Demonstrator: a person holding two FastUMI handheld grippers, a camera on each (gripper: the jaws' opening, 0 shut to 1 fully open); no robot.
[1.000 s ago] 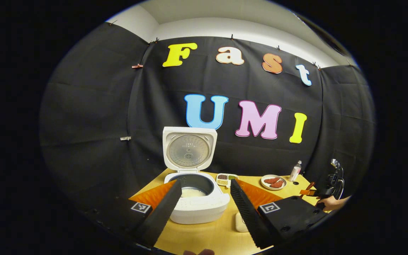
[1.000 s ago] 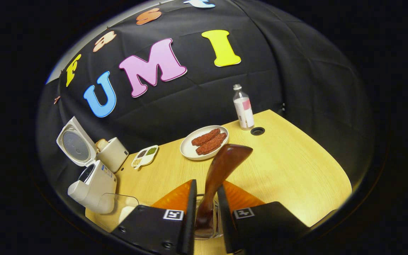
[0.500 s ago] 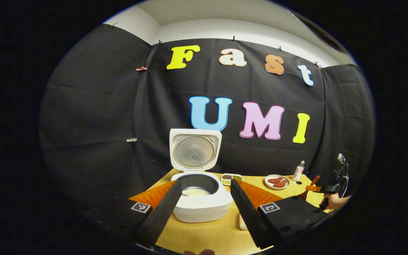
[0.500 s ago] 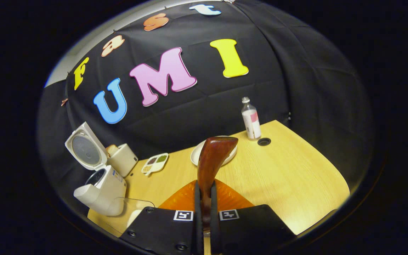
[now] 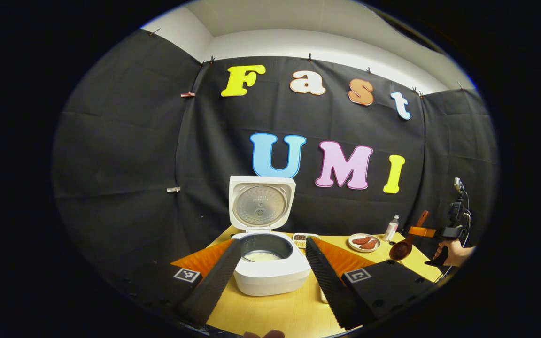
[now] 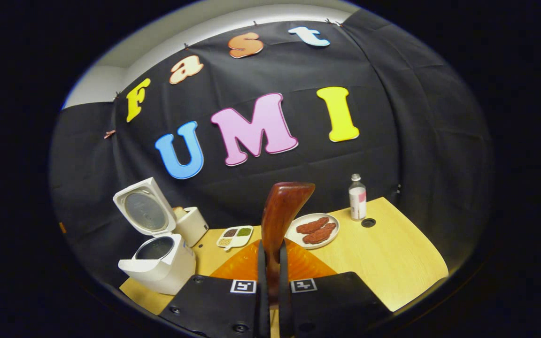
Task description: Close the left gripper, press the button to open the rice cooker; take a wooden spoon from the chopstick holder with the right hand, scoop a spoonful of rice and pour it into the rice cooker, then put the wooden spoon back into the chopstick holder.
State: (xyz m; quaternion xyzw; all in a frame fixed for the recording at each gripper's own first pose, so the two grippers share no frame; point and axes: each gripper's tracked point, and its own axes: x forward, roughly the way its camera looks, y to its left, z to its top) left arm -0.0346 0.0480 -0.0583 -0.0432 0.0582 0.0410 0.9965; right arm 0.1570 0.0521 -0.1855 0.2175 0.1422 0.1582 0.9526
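In the right gripper view we see the right gripper point(image 6: 270, 281) with both fingers point(image 6: 262, 286) pressed on the handle of the wooden spoon point(image 6: 280, 216), which rises upright between them. At left on the worktop point(image 6: 392, 263) we see the rice cooker point(image 6: 158, 263) with its lid raised. Beyond the spoon we note a divided dish point(image 6: 235, 235), a plate point(image 6: 315, 230) and a bottle point(image 6: 357, 198).

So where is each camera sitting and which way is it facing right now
Left gripper view: rides the left tool, fingers apart, facing the open rice cooker; the right tool shows far right with a hand.
Right gripper view: rides the right tool, shut on the wooden spoon, facing the plate and bottle.
Shared: cooker, plate, bottle, spoon, table.
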